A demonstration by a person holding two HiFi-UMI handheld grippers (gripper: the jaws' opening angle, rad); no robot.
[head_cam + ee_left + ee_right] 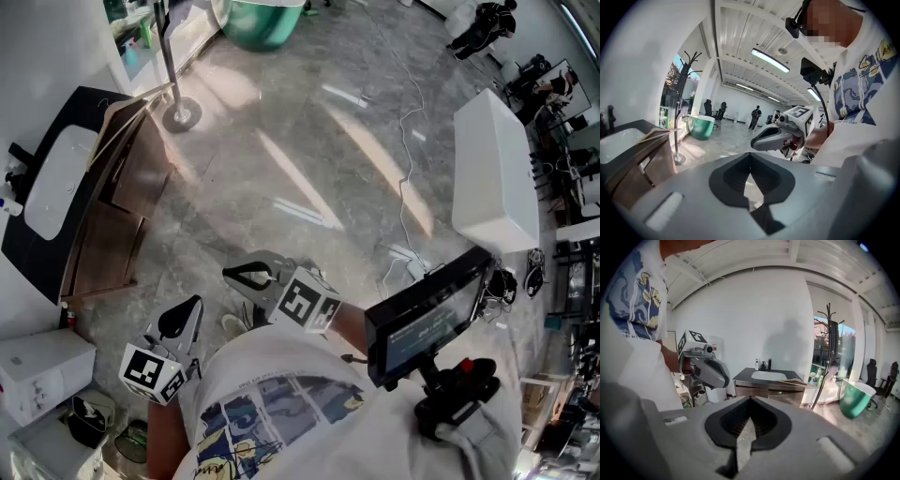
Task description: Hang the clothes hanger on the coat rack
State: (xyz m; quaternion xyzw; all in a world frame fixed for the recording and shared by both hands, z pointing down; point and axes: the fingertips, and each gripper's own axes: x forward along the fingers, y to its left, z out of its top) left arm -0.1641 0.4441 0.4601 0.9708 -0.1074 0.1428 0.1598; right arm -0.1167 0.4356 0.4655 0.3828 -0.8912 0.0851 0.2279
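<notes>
While the left gripper (pixel 192 305) and right gripper (pixel 232 275) are closed, empty, the clothes hanger (pixel 117 127) lies well apart on the vanity (pixel 89 101) beside the coat rack (pixel 169 66).

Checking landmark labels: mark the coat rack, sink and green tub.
coat rack (pixel 829 333), right gripper view, on its pole.
sink (pixel 768 376), right gripper view, on the white basin.
green tub (pixel 262 23), head view, on its outer wall.

left gripper (pixel 180 323): jaws pressed together, nothing gripped, aimed at 1 o'clock | right gripper (pixel 246 277): jaws pressed together, nothing gripped, aimed at 10 o'clock
</notes>
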